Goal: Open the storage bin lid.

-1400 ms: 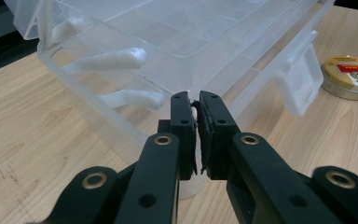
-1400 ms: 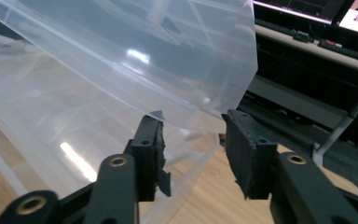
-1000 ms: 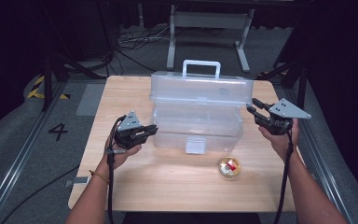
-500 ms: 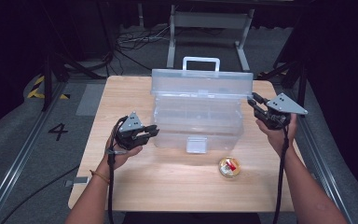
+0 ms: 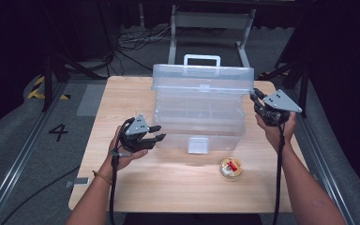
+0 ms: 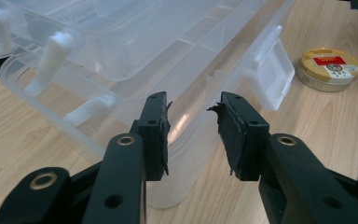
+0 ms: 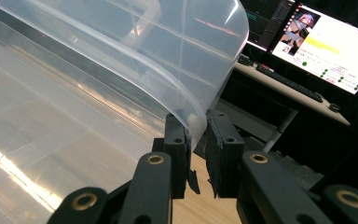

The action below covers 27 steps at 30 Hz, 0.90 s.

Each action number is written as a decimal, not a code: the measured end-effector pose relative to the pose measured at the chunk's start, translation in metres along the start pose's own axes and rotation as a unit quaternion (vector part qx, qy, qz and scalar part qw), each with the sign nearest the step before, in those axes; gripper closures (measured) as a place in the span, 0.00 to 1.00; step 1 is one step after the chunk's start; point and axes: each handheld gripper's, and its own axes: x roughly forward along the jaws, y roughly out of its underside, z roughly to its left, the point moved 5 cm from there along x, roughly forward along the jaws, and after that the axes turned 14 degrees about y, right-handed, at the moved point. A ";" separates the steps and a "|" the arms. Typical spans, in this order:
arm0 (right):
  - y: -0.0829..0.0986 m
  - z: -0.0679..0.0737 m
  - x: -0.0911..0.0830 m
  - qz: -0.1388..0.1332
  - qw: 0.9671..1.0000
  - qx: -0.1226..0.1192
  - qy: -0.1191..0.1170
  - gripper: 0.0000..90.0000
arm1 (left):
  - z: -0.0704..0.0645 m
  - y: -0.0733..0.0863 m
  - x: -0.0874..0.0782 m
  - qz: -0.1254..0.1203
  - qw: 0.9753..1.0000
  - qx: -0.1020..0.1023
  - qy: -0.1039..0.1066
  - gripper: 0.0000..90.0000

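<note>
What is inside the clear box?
Through the clear box, with its lid raised by the right gripper, empty divider compartments show; any small contents are blurred by reflections.

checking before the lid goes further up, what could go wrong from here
1. The right gripper pinches only a thin corner of the lid, so it may slip and drop.
2. The left gripper is open beside the box, not holding it, so the box could tip or slide.

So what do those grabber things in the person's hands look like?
Each gripper is black with two flat jaws, brass-coloured rivets and a grey three-cornered plate on top: left gripper, right gripper. A black cable trails from each. The left wrist wears a thin bracelet.
</note>
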 end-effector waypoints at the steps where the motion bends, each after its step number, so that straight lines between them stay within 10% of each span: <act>1: 0.000 0.000 0.000 0.000 1.000 0.000 0.000 0.88 | 0.000 0.000 0.001 0.002 1.000 0.003 -0.001 0.70; 27: -0.017 -0.007 0.023 0.016 0.999 0.036 0.019 0.92 | -0.001 -0.014 0.041 0.078 0.996 0.041 -0.007 0.70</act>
